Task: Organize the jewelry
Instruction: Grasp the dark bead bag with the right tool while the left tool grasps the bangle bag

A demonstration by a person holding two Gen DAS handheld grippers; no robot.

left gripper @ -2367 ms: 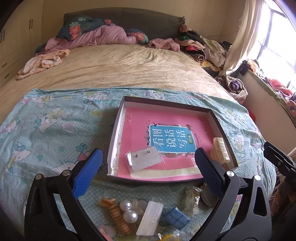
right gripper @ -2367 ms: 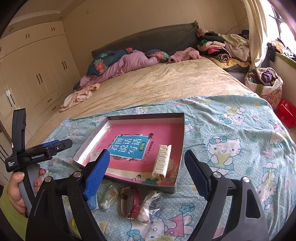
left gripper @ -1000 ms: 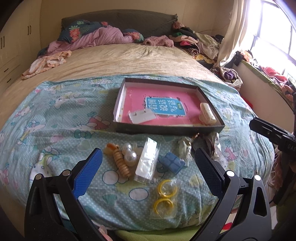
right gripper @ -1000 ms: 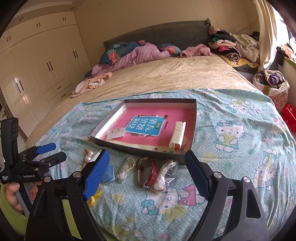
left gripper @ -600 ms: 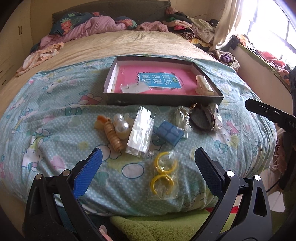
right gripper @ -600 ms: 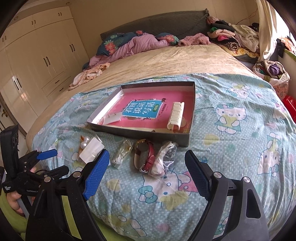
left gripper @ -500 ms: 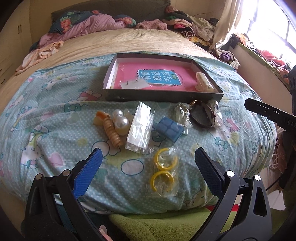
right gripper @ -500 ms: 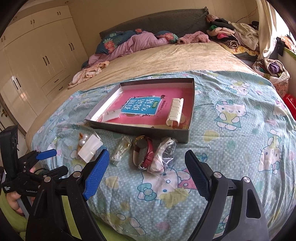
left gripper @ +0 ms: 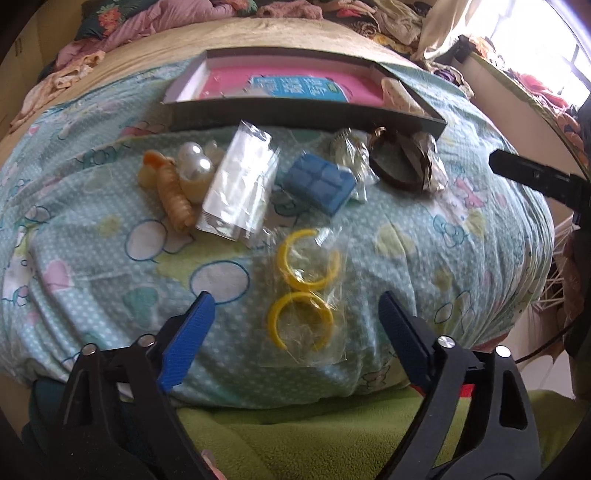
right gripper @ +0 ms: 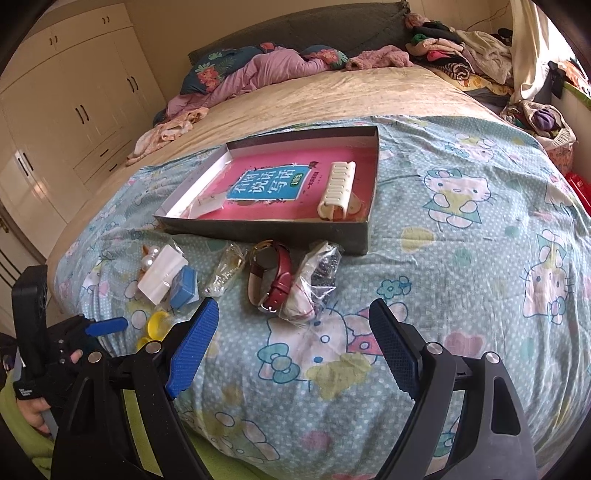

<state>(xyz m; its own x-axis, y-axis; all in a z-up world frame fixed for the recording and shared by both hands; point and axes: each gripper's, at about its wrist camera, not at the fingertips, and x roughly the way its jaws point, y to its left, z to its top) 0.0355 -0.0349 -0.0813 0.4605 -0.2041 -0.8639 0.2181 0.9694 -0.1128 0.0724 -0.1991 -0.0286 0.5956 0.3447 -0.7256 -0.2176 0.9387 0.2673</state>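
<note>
Bedroom, daylight from my right.
I see a beige bed [right gripper: 332,96] with a dark headboard [right gripper: 295,33], cream wardrobes [right gripper: 66,110] on the left, a bright curtained window [left gripper: 535,37].

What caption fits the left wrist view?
Open left claw hovers over bagged yellow hoop earrings on the bedspread.

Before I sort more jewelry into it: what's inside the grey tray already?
In the grey tray lie a pink book, a cream hair clip and a small clear packet. Whatever is under the book is hidden.
</note>
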